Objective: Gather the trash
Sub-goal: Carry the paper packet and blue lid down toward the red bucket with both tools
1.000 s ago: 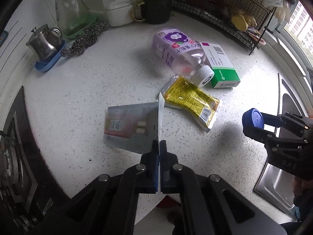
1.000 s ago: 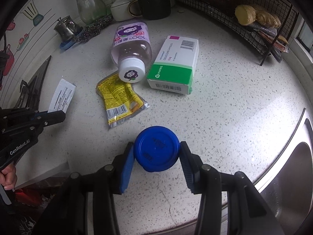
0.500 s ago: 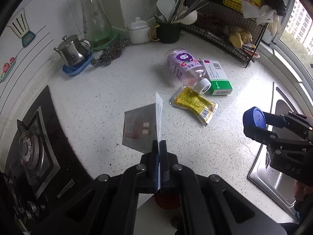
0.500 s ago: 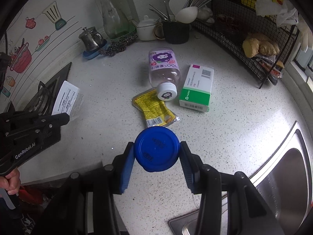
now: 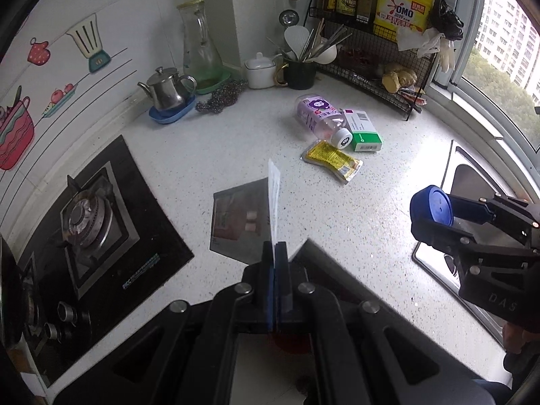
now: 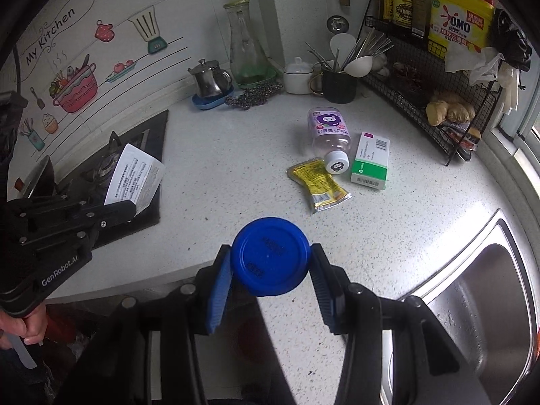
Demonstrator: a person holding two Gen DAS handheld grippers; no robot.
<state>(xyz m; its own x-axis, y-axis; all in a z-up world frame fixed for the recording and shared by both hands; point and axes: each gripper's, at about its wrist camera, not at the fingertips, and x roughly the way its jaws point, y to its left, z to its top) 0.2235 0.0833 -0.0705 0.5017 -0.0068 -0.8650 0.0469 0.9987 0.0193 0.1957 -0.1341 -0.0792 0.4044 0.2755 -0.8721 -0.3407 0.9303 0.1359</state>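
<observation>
Paper, thin and white, stands on edge between the clenched pads of the left gripper (image 5: 274,253): this paper slip (image 5: 274,199) rises out of the pinch, held above the white countertop (image 5: 202,155). From that wrist camera the gripper tilts steeply down over the countertop's front edge, with the gas stove (image 5: 91,226) to its left. Beyond the slip lie a yellow sachet (image 5: 332,160), a purple bottle (image 5: 320,119) and a green-and-white box (image 5: 364,131), touching one another on the countertop. At the right the right gripper (image 5: 435,212) grasps a blue cap (image 5: 432,204).

From the right wrist camera, the blue cap (image 6: 270,260) sits squarely between the blue pads (image 6: 219,287), pressed on both sides, above the countertop (image 6: 236,168) near the sink (image 6: 479,303). The left gripper (image 6: 131,207) holds the paper slip (image 6: 135,179) over the gas stove (image 6: 135,148); a hand (image 6: 23,327) grips its handle
</observation>
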